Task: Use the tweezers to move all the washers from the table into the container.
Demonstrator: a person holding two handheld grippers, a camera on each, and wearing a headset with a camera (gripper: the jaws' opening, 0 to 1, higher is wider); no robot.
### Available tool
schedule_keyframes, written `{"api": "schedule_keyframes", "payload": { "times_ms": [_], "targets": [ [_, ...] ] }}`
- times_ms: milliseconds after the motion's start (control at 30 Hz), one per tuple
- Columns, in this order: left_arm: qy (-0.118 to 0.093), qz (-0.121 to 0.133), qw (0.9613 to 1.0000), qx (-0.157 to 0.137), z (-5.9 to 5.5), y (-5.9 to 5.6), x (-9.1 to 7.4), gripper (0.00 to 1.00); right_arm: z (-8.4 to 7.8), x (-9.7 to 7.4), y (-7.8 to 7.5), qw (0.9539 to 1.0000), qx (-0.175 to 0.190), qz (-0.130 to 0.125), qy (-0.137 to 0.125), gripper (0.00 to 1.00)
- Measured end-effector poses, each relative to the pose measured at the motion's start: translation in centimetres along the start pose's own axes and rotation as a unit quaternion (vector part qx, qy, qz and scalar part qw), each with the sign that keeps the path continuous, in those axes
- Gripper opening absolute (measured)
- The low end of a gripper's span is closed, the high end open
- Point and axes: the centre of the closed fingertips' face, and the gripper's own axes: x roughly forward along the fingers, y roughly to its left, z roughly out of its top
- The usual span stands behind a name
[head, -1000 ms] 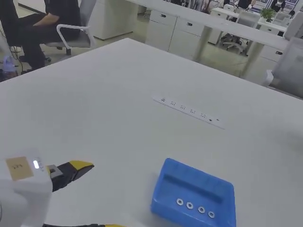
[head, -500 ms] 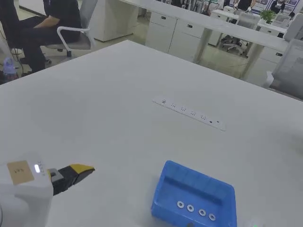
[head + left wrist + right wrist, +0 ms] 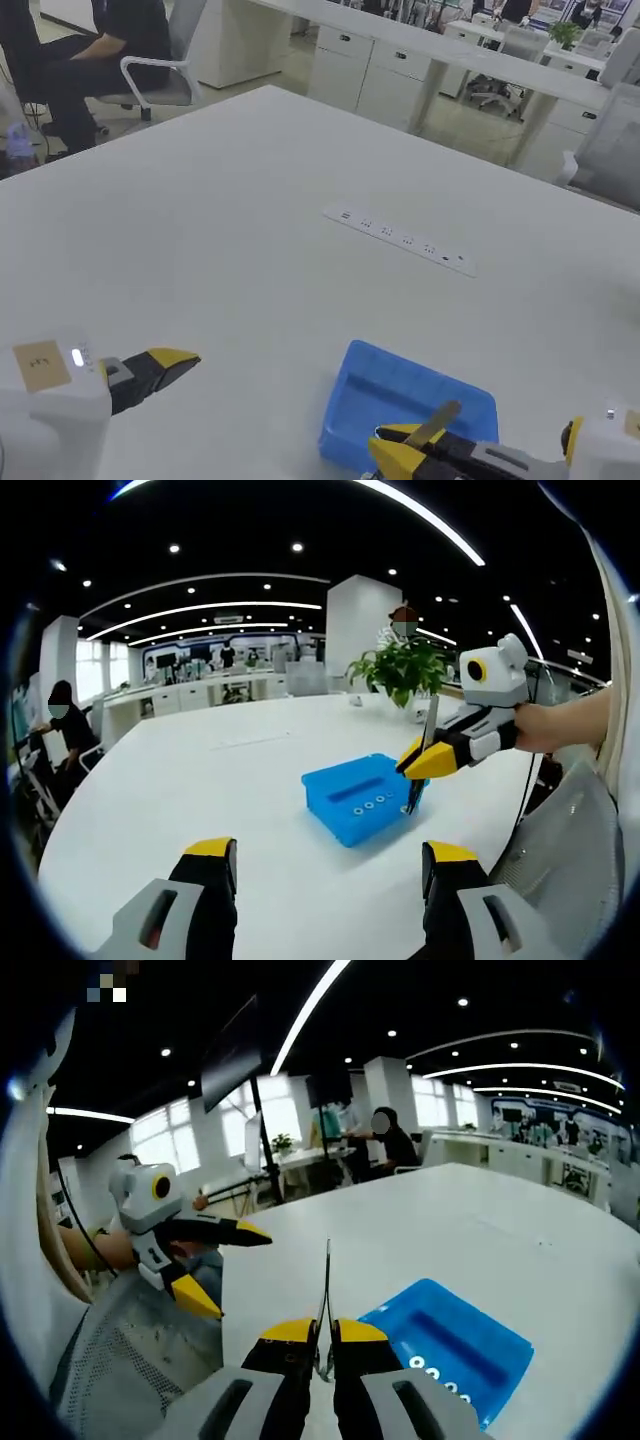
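Nearest, the right claw (image 3: 323,1330) is pinched narrow on the tweezers (image 3: 326,1285), a thin springy tool that would twist if gripped loosely. The left claw (image 3: 330,850) stands wide with nothing in it, above the white table (image 3: 250,200). Just beyond sits the blue container (image 3: 490,1360), and four washers (image 3: 428,1368) lie in a row on its floor, near one wall. They look like small flat metal rings: light, hard, slick, and low against a smooth surface. Any washer left to move is best taken across its rim, or with one tip through the hole, gently, so it does not skid or flick away. Farther off lies a power strip (image 3: 400,238)
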Motion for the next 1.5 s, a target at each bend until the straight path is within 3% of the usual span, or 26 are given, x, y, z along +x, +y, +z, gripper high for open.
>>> {"api": "schedule_keyframes", "payload": {
  "times_ms": [500,667,1133,1500],
  "targets": [
    [-0.005,0.007,1.0,-0.004,0.2,0.3,-0.1,0.76,3.0,0.9,-3.6,0.9993,0.014,-0.023,-0.026,0.03],
    [-0.006,0.008,0.9999,-0.004,0.3,0.3,-0.1,0.76,3.3,1.3,-4.6,0.999,0.02,-0.028,-0.029,0.03],
    [-0.007,0.008,0.9999,-0.006,0.3,0.3,-0.1,0.76,1.8,3.0,-7.2,0.9972,0.064,-0.037,-0.011,0.03],
    [-0.007,0.008,0.9999,-0.007,0.3,0.4,0.1,0.76,0.1,4.8,-8.2,0.997,0.067,-0.035,0.015,0.03]
  ]
}}
